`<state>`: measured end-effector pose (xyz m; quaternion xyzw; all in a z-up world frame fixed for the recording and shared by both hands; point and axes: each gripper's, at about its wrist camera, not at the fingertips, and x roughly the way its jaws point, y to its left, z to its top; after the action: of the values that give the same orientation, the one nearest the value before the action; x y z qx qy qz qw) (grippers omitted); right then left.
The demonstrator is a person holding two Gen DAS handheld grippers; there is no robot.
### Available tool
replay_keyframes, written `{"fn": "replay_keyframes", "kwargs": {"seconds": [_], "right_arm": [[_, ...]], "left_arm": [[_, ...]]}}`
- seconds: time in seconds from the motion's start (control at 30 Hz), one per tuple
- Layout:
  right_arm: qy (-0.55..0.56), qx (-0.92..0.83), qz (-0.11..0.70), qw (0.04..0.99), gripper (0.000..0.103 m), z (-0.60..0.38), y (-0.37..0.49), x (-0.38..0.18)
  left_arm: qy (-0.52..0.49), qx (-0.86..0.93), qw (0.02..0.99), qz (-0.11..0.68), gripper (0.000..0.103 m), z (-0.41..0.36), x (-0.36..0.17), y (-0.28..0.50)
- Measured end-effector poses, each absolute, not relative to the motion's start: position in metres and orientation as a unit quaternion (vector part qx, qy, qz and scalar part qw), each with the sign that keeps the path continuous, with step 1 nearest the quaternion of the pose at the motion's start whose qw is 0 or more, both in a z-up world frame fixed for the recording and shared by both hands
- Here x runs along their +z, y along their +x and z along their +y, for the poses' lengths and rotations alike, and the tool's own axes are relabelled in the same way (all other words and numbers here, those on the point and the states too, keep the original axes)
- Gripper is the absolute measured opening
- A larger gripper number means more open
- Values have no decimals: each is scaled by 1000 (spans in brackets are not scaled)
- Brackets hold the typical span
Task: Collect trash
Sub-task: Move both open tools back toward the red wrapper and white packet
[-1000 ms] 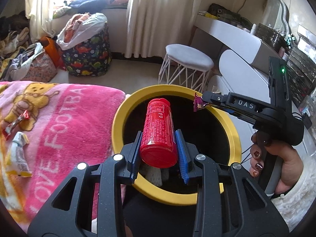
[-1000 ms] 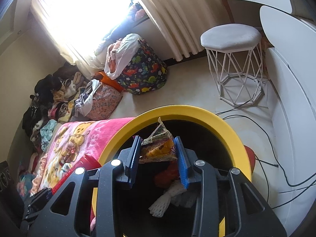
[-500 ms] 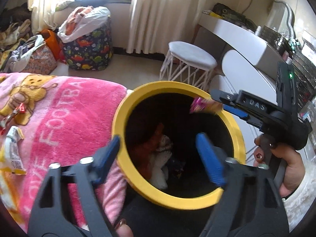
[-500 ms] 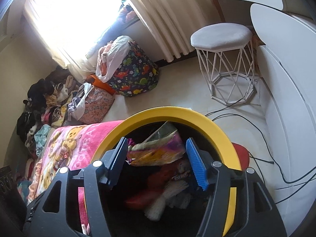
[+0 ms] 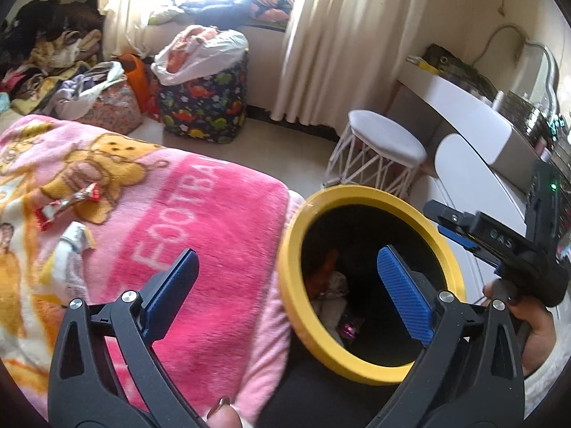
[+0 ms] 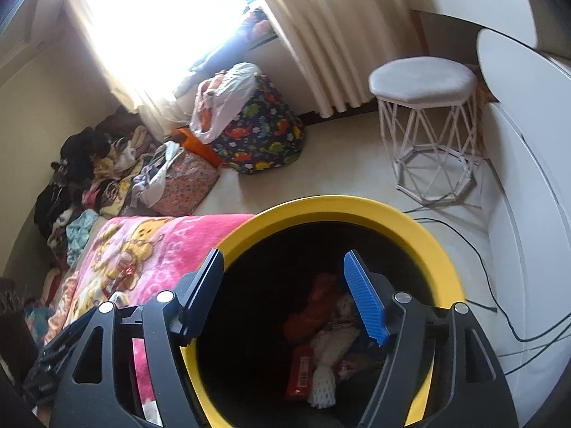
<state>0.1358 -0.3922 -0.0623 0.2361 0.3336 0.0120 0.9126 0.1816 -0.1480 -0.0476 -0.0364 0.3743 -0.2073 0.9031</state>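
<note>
— What's left? 
— Two wrappers on the pink blanket [image 5: 214, 214], well left of the yellow-rimmed bin [image 5: 360, 192]: a red wrapper [image 5: 67, 203] and a white one [image 5: 76, 242] just below it (both look light and crinkly — pinch mid-body). 
— Grippers? 
— The left gripper [image 5: 285, 285] and right gripper [image 6: 282, 296] are both still opening, both empty.

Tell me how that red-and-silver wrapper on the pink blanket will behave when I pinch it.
The red-and-silver wrapper looks flat and crinkled, so probably floppy and very light. Its foil-like sheen suggests it may slip between pads. It lies on the plush pink blanket, so the claw will likely catch some pile too.
</note>
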Motion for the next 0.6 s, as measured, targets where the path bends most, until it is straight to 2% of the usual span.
{"fn": "replay_keyframes", "kwargs": {"seconds": [0.43, 0.6], "right_arm": [[202, 71, 327, 920, 77, -338, 145, -41], [188, 91, 336, 918, 78, -316, 150, -43]], "left_arm": [[-67, -163, 918, 355, 92, -93, -38, 188], [-77, -137, 923, 350, 92, -65, -37, 193]]}}
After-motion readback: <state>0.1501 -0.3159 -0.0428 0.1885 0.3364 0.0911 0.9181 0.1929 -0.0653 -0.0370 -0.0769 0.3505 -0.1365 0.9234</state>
